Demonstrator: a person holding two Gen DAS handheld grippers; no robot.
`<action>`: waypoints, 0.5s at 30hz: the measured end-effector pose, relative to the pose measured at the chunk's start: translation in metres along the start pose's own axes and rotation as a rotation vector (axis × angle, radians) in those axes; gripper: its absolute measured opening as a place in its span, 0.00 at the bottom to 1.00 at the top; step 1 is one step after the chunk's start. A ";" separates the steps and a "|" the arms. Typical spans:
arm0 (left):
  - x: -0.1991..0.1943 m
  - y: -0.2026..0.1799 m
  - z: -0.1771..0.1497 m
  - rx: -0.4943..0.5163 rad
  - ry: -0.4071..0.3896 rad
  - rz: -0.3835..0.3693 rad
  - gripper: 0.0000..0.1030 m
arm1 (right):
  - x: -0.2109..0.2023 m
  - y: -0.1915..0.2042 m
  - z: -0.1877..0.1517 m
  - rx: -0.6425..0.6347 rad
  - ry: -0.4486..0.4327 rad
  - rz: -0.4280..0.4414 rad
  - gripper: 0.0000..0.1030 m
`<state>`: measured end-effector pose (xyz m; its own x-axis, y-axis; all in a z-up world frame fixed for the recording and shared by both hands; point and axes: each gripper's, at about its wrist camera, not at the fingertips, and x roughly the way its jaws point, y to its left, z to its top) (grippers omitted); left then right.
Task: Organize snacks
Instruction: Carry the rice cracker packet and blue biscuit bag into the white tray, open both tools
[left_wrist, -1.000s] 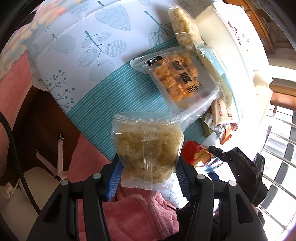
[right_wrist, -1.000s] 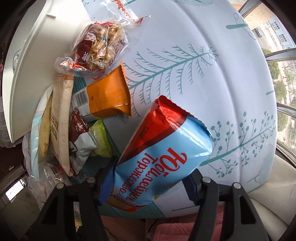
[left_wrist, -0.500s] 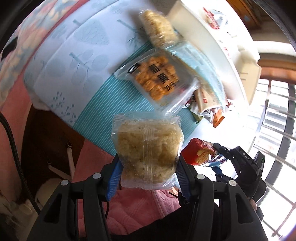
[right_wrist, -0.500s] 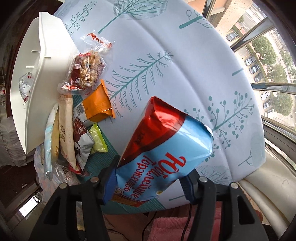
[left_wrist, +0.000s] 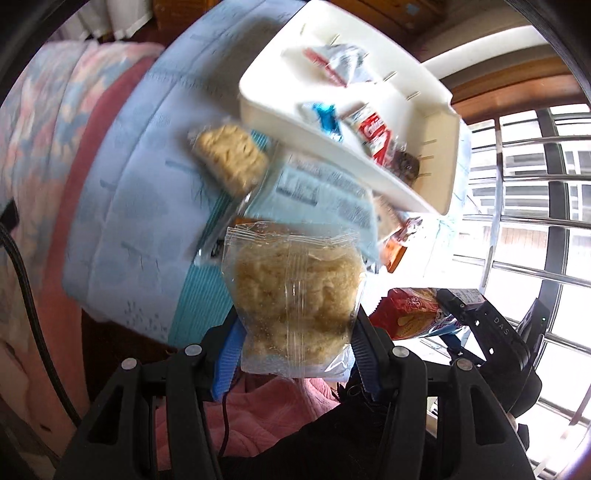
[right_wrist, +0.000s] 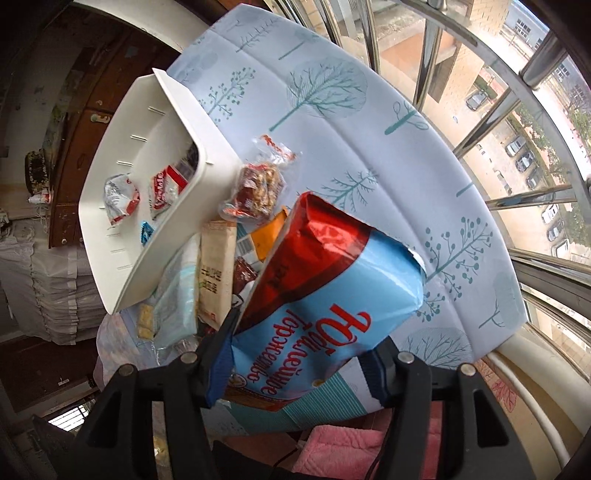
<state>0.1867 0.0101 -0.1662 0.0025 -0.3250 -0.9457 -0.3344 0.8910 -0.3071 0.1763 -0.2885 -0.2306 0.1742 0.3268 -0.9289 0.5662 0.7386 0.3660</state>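
Left wrist: clear crumbly packet (left_wrist: 295, 295), right wrist: red-and-blue bag (right_wrist: 325, 295), window bars (right_wrist: 517, 110)

Motion blur is smearing the pale snack bar (left_wrist: 229, 158) and the label print on the packet (left_wrist: 325, 192) beside it. The white tray's (right_wrist: 177, 236) near wall is hiding part of its contents, and the blue-and-red bag (right_wrist: 325, 288) is covering the loose wrappers behind it.

A lived-in home, likely a room beside a barred window (right_wrist: 509, 110) overlooking a street with parked cars. A surface (right_wrist: 332, 110) wears a pale tree-print cloth, with dark wooden furniture (right_wrist: 85, 122) behind. Snack packets (right_wrist: 258, 184) and a white tray (left_wrist: 424, 110) lie on it.
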 end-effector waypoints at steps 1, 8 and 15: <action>-0.005 -0.004 0.006 0.018 -0.009 0.007 0.52 | -0.003 0.005 0.000 -0.003 -0.017 0.008 0.58; -0.034 -0.024 0.042 0.125 -0.093 0.016 0.52 | -0.027 0.032 0.007 -0.043 -0.131 0.048 0.58; -0.044 -0.032 0.074 0.199 -0.179 -0.007 0.52 | -0.039 0.064 0.019 -0.120 -0.240 0.090 0.58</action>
<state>0.2668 0.0191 -0.1228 0.1771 -0.2858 -0.9418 -0.1417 0.9395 -0.3118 0.2208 -0.2652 -0.1716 0.4133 0.2555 -0.8740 0.4430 0.7821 0.4382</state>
